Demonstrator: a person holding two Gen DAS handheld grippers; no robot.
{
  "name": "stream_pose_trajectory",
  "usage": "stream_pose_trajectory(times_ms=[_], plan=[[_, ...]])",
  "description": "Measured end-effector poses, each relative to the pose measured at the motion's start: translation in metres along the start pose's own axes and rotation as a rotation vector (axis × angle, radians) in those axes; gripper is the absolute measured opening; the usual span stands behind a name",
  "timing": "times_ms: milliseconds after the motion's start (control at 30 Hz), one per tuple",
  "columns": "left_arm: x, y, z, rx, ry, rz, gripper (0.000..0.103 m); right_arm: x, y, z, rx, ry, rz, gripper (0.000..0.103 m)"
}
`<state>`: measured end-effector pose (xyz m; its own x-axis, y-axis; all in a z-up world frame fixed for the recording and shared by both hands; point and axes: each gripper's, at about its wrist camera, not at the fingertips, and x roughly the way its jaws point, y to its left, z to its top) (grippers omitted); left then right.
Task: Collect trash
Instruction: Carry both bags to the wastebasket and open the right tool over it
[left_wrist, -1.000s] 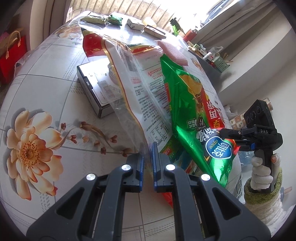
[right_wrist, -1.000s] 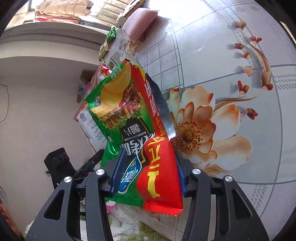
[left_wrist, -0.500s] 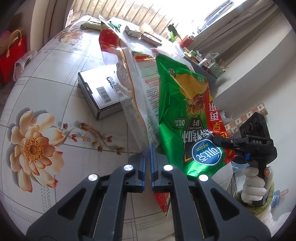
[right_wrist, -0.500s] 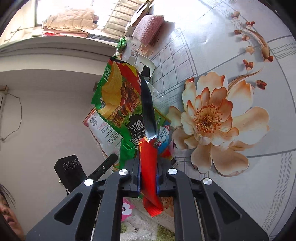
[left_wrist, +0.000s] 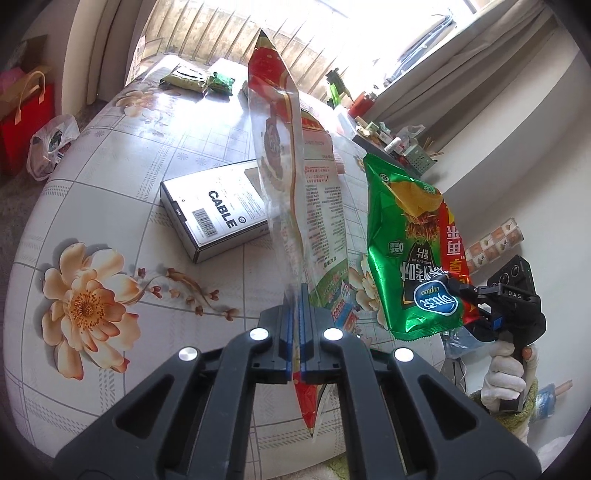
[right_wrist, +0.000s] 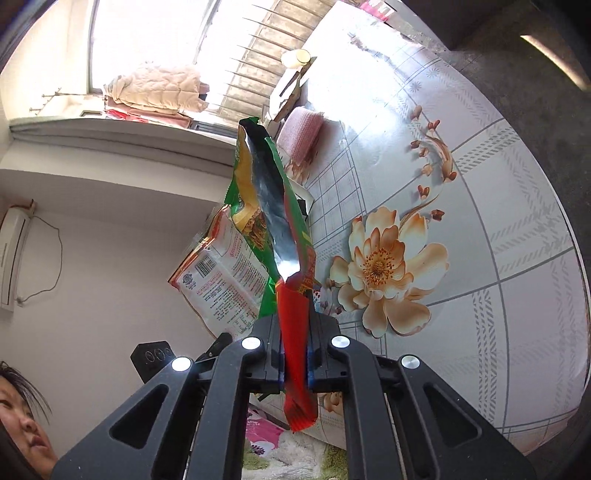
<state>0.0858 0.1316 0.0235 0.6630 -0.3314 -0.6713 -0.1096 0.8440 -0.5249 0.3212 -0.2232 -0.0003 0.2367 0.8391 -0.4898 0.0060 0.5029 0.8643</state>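
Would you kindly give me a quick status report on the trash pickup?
Left gripper shut on clear wrapper. Right gripper shut on green chip bag. Both lifted off table. Cable box remains.

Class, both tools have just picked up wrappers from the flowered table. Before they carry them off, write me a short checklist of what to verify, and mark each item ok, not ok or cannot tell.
1. Left tool shut on the clear and red wrapper: ok, pinched near its lower end.
2. Right tool shut on the green chip bag: ok; its jaws have just closed on the bag's red edge.
3. Both wrappers lifted off the table: ok, they hang upright.
4. Chip bag empty: cannot tell; its torn top gapes open.
5. Trash left to collect: not ok; the cable box and small green packets remain.
6. Bin within reach: cannot tell, none in view.
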Motion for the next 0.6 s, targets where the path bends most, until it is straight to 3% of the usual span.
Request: stream_pose_trajectory(times_ms=[600], plan=[[-0.040,-0.028,0.022,0.045,-0.099,-0.034,0.000,-0.049,-0.037,-0.013,0.031,-0.117,0.060,0.008]])
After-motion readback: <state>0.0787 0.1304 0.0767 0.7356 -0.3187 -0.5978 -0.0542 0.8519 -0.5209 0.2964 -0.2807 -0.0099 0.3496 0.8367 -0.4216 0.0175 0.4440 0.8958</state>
